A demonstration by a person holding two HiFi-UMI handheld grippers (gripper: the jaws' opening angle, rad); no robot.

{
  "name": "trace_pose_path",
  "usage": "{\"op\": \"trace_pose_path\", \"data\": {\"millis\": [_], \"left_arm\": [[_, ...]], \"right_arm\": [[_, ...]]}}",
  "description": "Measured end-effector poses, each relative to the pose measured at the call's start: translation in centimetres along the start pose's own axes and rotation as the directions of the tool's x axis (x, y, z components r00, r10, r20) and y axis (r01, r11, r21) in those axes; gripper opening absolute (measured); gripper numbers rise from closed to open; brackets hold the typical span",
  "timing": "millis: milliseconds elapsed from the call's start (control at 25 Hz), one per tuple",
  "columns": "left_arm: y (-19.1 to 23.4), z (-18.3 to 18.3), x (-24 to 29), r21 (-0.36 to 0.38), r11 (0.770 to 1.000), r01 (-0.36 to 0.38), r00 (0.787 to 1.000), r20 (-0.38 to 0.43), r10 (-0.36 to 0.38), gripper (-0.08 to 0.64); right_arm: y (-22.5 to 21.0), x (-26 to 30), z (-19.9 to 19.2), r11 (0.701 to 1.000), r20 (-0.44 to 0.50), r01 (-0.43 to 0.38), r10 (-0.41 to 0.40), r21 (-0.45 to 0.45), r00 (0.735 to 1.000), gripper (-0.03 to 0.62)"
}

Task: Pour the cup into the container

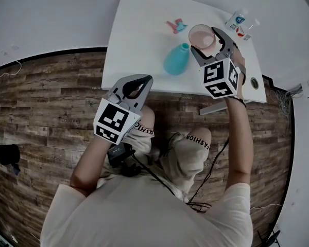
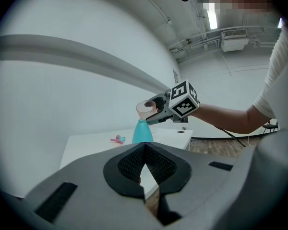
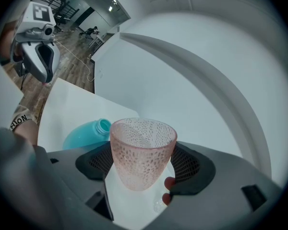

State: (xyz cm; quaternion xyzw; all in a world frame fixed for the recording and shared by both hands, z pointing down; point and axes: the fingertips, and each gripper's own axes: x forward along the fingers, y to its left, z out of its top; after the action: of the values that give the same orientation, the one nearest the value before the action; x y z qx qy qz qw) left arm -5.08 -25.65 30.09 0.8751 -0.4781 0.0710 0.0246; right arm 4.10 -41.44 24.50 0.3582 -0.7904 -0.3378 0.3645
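I had the pink dimpled cup pinched in the right gripper, one black pad on each side of its wall. That gripper's own view showed this clearly. The head view gave only the cup's round mouth from above, just beside the teal container on the white table. The left gripper view added that the cup was lifted clear of the table, about level with the container's open neck. The left gripper had its jaws pressed together on nothing, and the head view placed it short of the table's near edge, over my knee. A small pink and teal toy lay beyond the container. Only the head view caught the small bottles at the far edge.
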Motion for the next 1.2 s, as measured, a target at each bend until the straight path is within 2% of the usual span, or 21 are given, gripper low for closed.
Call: {"op": "trace_pose_path", "data": {"millis": [840,1200], "left_arm": [[0.32,0.06,-0.50,0.001,1.000,-0.004,1.000,0.003,0.004,0.012],[0.38,0.08,-0.71,0.001,1.000,-0.005,1.000,0.003,0.005,0.012]], "right_arm": [[0.06,0.06,0.44,0.993,-0.030,0.037,-0.041,-0.116,0.999,0.373],[-0.22,-0.18,0.99,0.991,-0.028,0.047,-0.050,-0.127,0.998,0.373]]}}
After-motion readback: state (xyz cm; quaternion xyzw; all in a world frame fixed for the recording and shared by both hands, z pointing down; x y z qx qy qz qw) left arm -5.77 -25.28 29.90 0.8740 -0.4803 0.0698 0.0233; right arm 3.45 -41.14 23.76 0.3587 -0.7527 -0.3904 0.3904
